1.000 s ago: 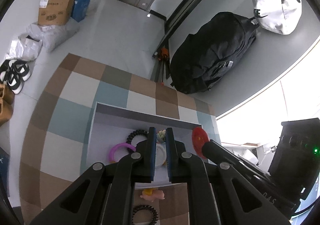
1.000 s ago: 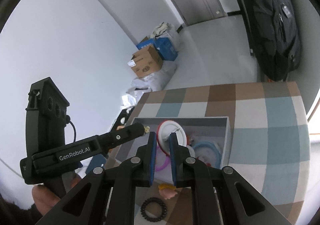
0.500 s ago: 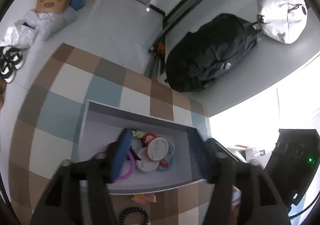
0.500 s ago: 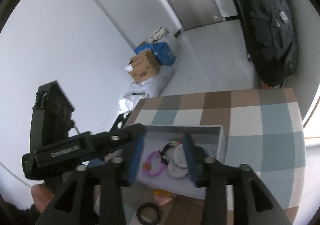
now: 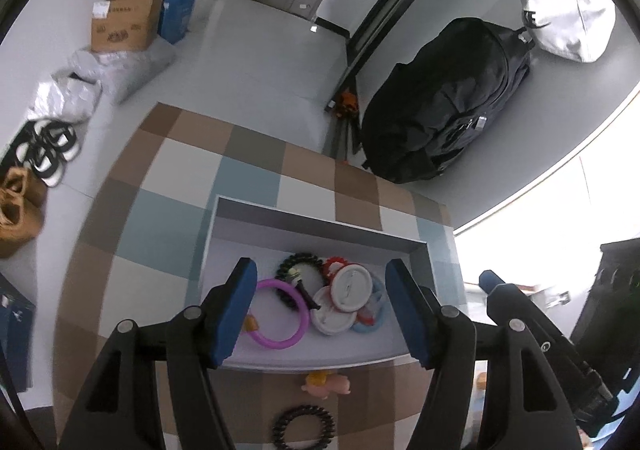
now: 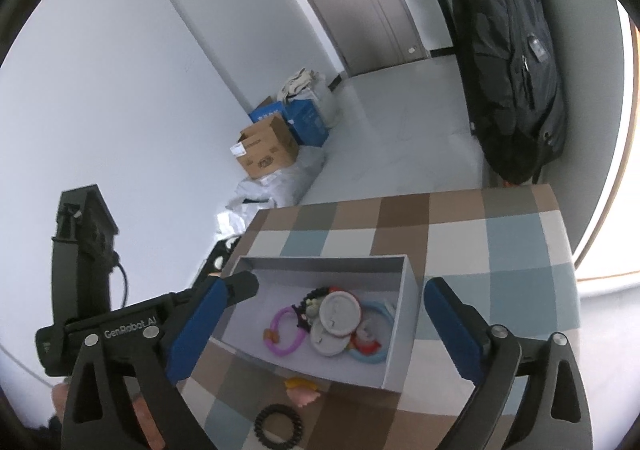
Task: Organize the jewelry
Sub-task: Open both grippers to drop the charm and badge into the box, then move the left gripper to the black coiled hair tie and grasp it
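Left wrist view: your left gripper, clamped a second ago, gapes empty over the box; your right gripper is opening, empty.

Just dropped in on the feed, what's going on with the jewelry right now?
A person holds both grippers over the grey box on the checked tablecloth. The left gripper is open and empty; the right gripper has its jaws opening with nothing between them. Inside the box lie a purple ring, two white round discs and other pieces. A black coil hair tie and a small pink and yellow piece lie outside the box, on the cloth.
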`<state>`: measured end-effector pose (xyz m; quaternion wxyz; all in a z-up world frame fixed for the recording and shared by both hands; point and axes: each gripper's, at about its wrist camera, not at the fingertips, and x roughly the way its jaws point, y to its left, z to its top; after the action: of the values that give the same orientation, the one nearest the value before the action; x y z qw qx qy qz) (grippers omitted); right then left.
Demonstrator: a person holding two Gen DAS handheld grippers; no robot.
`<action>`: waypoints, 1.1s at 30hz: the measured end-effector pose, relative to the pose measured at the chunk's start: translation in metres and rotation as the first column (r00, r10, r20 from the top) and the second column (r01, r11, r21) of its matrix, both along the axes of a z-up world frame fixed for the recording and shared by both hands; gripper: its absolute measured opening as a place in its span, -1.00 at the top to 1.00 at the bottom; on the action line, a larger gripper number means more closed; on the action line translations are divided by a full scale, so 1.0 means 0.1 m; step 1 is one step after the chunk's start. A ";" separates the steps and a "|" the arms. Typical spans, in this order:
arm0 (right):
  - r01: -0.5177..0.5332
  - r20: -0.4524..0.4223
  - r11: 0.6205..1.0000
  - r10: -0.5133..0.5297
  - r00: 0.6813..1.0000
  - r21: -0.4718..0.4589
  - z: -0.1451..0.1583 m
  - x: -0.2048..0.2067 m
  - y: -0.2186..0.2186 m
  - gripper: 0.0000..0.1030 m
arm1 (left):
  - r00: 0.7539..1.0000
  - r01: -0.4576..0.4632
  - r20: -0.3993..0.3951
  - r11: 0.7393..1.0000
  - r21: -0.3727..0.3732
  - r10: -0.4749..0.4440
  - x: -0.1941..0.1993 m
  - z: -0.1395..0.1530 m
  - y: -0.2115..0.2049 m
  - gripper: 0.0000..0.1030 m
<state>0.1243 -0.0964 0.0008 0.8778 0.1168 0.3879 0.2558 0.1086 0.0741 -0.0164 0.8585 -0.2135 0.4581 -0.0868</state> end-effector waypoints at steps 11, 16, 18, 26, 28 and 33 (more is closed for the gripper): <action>0.010 0.026 0.998 -0.009 1.000 -0.060 0.02 -0.21 -0.02 -1.00 | 0.996 -0.020 0.083 0.992 0.127 0.009 -0.27 0.16 -0.02 -0.49; -0.004 0.025 0.996 0.006 1.000 -0.086 0.02 -0.34 0.01 -1.00 | 0.995 -0.013 0.098 0.985 0.170 -0.003 -0.40 0.17 -0.07 -0.50; -0.013 0.035 0.995 0.017 0.999 -0.103 0.02 -0.40 0.03 -1.00 | 0.994 -0.010 0.108 0.980 0.200 -0.012 -0.46 0.17 -0.10 -0.50; 0.000 0.076 0.991 0.011 0.997 -0.135 -0.02 -0.59 0.02 -1.00 | 0.993 0.006 0.109 0.963 0.270 -0.037 -0.67 0.07 -0.17 -0.50; -0.001 0.076 0.991 0.011 0.997 -0.134 -0.03 -0.63 0.01 -1.00 | 0.994 0.013 0.097 0.962 0.273 -0.041 -0.70 0.03 -0.16 -0.50; 0.005 0.074 0.987 0.007 0.997 -0.159 -0.10 -0.74 -0.01 -1.00 | 0.997 0.036 0.054 0.965 0.259 -0.052 -0.78 -0.07 -0.14 -0.50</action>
<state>0.0504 -0.0975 -0.0094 0.8980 0.0365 0.3741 0.2287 0.0307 0.0597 -0.0235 0.8902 -0.0873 0.4440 -0.0519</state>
